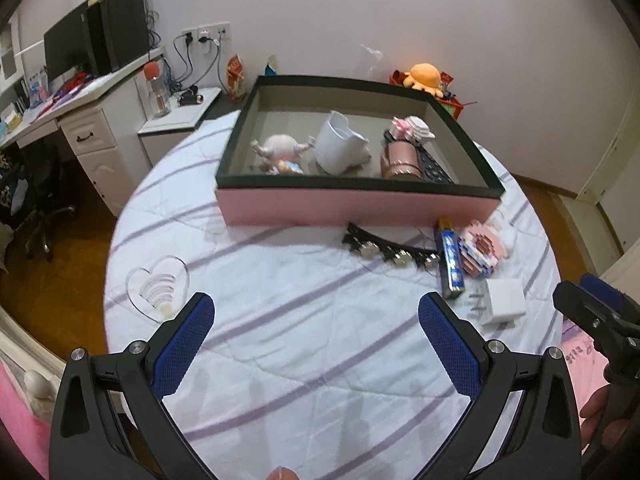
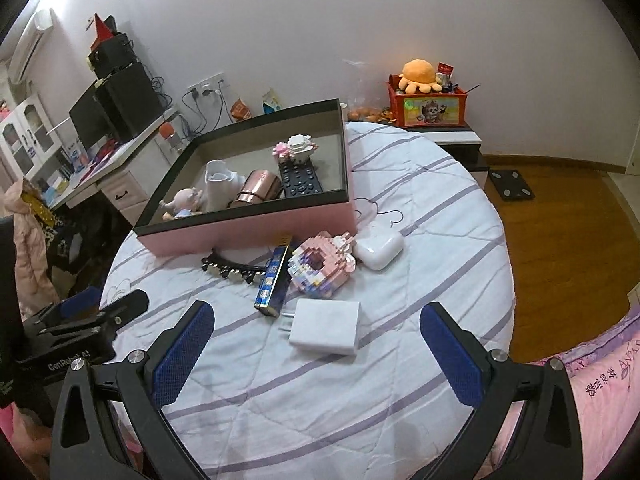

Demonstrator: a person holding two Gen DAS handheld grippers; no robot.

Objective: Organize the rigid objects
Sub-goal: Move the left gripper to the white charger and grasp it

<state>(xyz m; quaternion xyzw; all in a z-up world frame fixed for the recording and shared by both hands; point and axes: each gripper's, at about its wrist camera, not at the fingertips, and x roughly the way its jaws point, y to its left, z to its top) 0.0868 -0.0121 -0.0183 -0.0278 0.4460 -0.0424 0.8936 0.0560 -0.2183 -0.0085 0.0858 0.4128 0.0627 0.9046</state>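
Note:
A pink box (image 1: pixel 360 208) with a dark rim stands at the far side of the round striped table (image 1: pixel 304 344). It holds a doll (image 1: pixel 280 152), a white cup (image 1: pixel 340 144), a rose-gold cup (image 1: pixel 400 160), a remote (image 1: pixel 434 168) and a block model (image 1: pixel 412 128). In front of the box lie a studded black hairband (image 2: pixel 232 270), a blue toothpaste box (image 2: pixel 274 280), a pink block doughnut (image 2: pixel 320 264), a white earbud case (image 2: pixel 378 248) and a white charger (image 2: pixel 326 328). My right gripper (image 2: pixel 316 316) is open just short of the charger. My left gripper (image 1: pixel 316 308) is open over bare cloth, with a clear heart ornament (image 1: pixel 158 284) to its left.
A desk with a monitor (image 1: pixel 68 48) and drawers stands to the left. A red bin with an orange plush (image 2: pixel 418 76) sits on a nightstand behind the table. A scale (image 2: pixel 512 184) lies on the wood floor at right. Pink bedding (image 2: pixel 600 384) borders the near right edge.

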